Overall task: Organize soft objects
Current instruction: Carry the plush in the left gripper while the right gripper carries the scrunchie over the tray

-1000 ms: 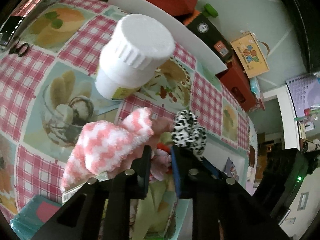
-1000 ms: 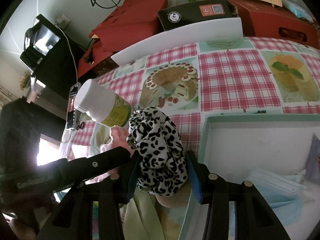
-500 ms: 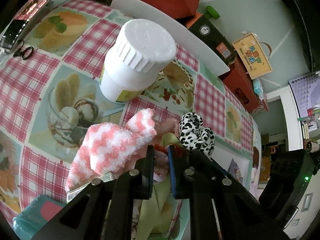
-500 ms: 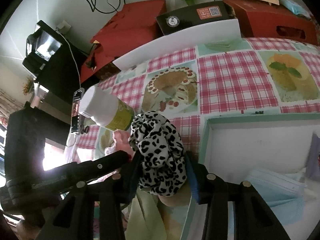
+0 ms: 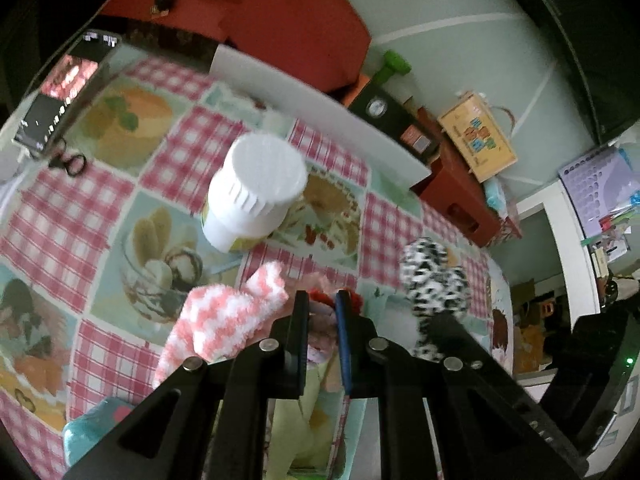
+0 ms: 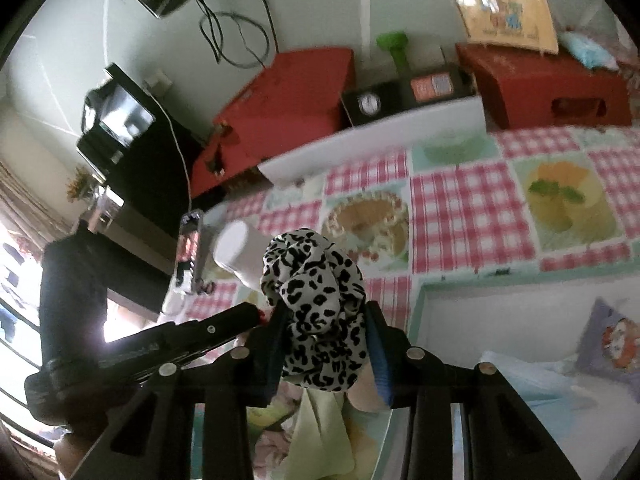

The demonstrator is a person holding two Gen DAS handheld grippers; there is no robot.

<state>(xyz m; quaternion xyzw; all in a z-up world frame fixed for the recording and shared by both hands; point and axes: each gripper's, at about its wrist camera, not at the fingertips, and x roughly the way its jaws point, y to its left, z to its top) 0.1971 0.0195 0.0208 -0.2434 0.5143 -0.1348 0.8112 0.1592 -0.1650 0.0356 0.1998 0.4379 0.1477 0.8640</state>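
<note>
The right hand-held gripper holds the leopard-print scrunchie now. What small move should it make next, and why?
Probably carry it a little to the right, over the open box, then release. The right hand-held gripper is shut on the leopard-print scrunchie, lifted off the tablecloth, and the box's white floor lies beside it with soft items inside.

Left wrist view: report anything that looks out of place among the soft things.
The white bottle stands out: a hard lidded container on the checked tablecloth, just behind the pink-and-white sock and the leopard-print scrunchie. Nothing looks spilled or damaged.
</note>
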